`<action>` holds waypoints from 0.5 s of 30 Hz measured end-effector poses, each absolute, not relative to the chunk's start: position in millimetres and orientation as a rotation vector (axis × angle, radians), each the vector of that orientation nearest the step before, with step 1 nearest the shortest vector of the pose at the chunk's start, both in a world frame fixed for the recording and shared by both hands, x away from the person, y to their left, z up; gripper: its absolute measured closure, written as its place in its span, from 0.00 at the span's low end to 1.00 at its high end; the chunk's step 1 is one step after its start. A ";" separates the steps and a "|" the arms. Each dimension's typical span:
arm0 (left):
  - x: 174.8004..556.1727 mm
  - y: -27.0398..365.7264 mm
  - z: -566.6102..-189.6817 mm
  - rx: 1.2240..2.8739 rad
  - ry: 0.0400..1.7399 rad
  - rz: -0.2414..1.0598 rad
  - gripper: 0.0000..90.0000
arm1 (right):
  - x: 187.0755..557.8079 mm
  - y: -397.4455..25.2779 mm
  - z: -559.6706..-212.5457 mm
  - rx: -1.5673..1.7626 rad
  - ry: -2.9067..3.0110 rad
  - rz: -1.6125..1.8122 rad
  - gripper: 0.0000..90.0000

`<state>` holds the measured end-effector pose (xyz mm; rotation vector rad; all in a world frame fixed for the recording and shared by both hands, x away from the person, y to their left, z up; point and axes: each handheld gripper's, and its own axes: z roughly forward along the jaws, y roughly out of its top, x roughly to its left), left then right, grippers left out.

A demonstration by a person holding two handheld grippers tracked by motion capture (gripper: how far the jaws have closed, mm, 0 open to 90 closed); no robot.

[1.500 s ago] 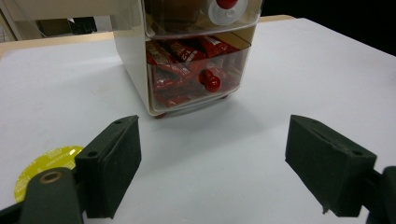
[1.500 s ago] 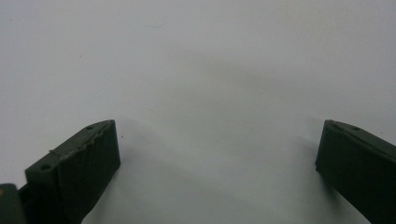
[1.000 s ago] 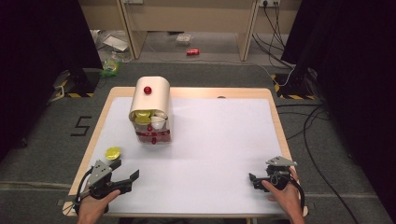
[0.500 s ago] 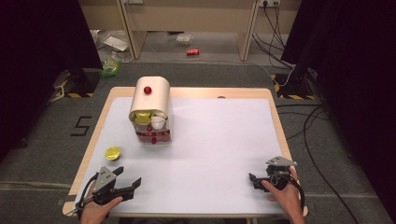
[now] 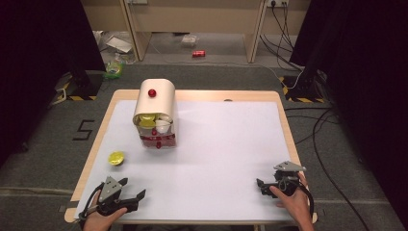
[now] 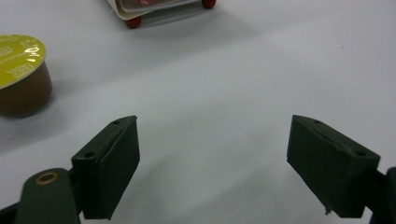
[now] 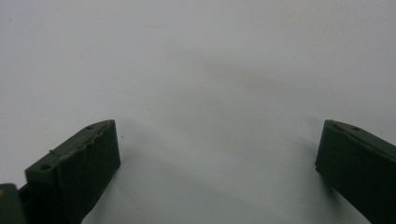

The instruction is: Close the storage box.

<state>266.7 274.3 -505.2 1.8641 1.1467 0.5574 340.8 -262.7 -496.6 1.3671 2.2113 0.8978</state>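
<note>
Left gripper point(image 5: 132, 194): held in the person's left hand point(image 5: 98, 219) at the near left table edge, jaws spread wide, nothing between them. Right gripper point(image 5: 262, 185): held in the right hand point(image 5: 291, 199) at the near right edge, jaws likewise wide apart and empty, grey plate on top.

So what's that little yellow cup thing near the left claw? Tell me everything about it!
The small capsule has a shiny yellow foil lid with tiny print and a brown body that narrows downward. It stands upright, sealed, alone on the white table cover, toward the left edge. Nothing touches it; the left gripper sits nearer the person, jaws open.
</note>
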 end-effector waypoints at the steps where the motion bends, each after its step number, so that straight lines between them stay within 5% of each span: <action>1: 266.2 274.0 -505.9 1.870 1.147 0.560 0.18 | 340.8 -262.7 -496.6 1.366 2.212 0.898 0.00; 15: 258.1 272.8 -513.6 1.929 1.131 0.579 0.18 | 340.7 -262.6 -496.6 1.370 2.211 0.898 0.00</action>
